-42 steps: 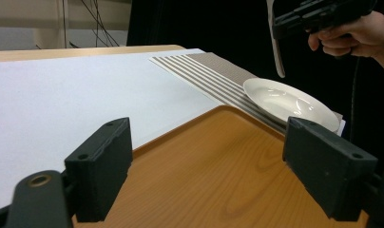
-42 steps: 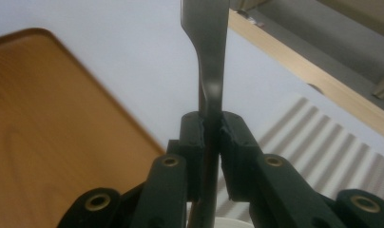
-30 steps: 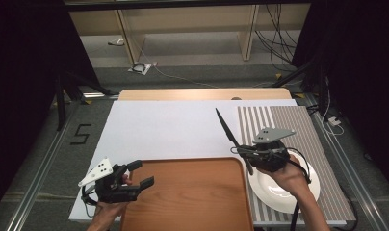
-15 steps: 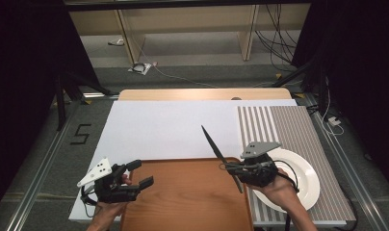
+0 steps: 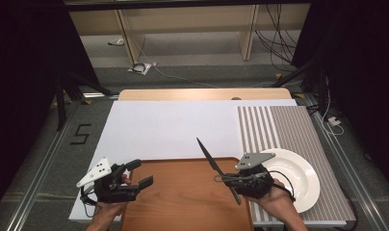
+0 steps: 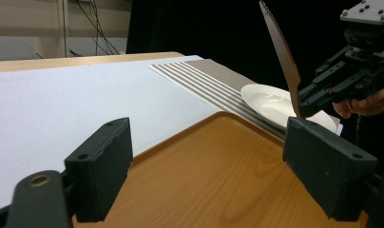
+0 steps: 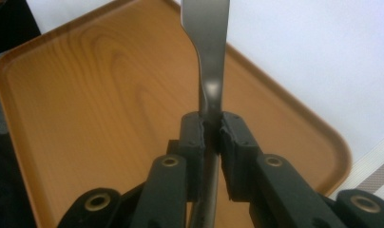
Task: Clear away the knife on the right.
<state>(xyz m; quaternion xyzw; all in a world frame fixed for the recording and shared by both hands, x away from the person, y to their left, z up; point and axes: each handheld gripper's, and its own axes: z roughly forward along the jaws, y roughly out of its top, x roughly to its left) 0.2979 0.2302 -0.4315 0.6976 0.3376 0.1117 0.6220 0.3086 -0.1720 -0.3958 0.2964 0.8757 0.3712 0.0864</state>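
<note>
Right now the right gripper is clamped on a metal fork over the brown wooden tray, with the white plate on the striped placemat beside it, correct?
Not quite. The right gripper is clamped on a metal knife, not a fork; the left gripper view shows its serrated blade. It is over the brown wooden tray, and the white plate sits on the striped placemat beside it.

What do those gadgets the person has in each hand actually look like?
Both are black, blocky tools. The left gripper has two chunky rectangular jaws and a white three-cornered plate on top; the right gripper carries a grey three-cornered plate dotted with small holes. Brass-coloured rivets sit at the jaw joints, and a thin black cable trails from each. No sleeves show on the forearms.
</note>
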